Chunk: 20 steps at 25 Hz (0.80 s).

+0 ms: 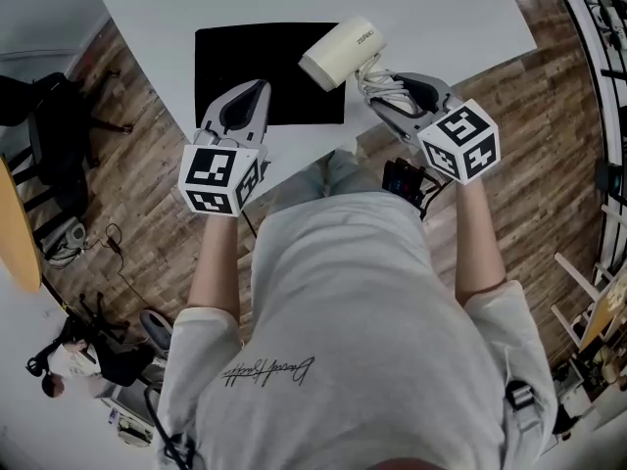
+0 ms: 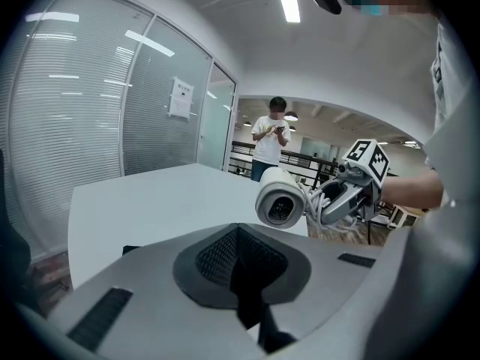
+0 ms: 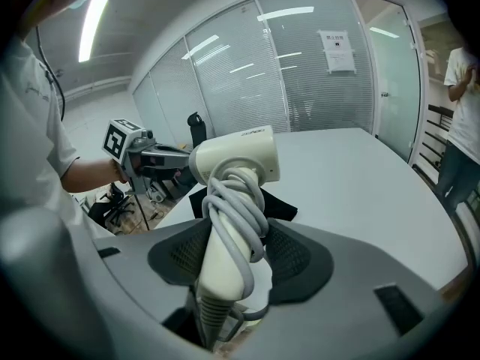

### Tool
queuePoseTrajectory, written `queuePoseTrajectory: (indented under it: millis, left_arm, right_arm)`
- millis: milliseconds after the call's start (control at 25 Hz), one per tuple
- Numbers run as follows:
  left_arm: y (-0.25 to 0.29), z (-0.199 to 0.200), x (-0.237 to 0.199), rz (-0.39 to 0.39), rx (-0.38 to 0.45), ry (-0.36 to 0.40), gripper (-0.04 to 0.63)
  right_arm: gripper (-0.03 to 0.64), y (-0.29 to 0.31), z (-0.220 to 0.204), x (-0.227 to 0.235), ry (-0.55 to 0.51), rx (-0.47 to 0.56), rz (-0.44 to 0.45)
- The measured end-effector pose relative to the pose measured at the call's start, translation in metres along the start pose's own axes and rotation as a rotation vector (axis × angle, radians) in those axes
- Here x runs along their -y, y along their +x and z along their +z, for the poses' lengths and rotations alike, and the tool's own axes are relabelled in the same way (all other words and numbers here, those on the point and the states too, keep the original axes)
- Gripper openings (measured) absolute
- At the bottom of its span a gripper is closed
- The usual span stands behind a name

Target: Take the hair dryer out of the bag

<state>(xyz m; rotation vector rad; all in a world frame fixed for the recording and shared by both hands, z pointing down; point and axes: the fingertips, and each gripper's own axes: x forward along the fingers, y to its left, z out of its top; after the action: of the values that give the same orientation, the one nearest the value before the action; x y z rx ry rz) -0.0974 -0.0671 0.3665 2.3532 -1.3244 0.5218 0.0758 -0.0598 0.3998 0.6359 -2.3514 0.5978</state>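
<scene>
A cream hair dryer [image 1: 341,52] with its grey cord wound round the handle hangs above the white table [image 1: 441,8], clear of the bag. My right gripper [image 1: 387,91] is shut on that corded handle [image 3: 225,253], and the dryer's barrel [image 3: 236,154] points left in the right gripper view. The flat black bag [image 1: 255,57] lies on the table to the dryer's left. My left gripper [image 1: 250,101] hovers over the bag's near edge, its pads together with nothing between them. In the left gripper view the dryer's nozzle [image 2: 281,201] faces the camera, ahead and to the right.
The table's near edge runs just in front of the person's body, with wood floor [image 1: 137,164] on both sides. An office chair [image 1: 49,116] stands at the far left. A person [image 2: 271,137] stands beyond the table's far end. Glass partitions [image 3: 300,73] line the room.
</scene>
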Motion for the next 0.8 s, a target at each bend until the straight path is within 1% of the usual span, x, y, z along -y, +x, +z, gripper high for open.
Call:
queuePoseTrajectory:
  millis: [200, 440, 600, 800]
  left_arm:
    - [-0.010, 0.008, 0.000, 0.019, 0.024, -0.002, 0.012]
    - [-0.019, 0.004, -0.002, 0.031, 0.025, -0.023, 0.012]
    - [-0.024, 0.007, 0.002, 0.035, 0.035, -0.009, 0.012]
    - [-0.030, 0.014, 0.003, 0.058, 0.071, 0.006, 0.012]
  right_arm:
    - [0.238, -0.003, 0.008, -0.010, -0.014, 0.023, 0.008]
    - [0.238, -0.002, 0.014, -0.020, -0.015, 0.038, 0.011]
    - [0.238, -0.005, 0.020, -0.025, -0.018, 0.051, 0.012]
    - [0.238, -0.006, 0.028, -0.031, -0.037, 0.069, 0.022]
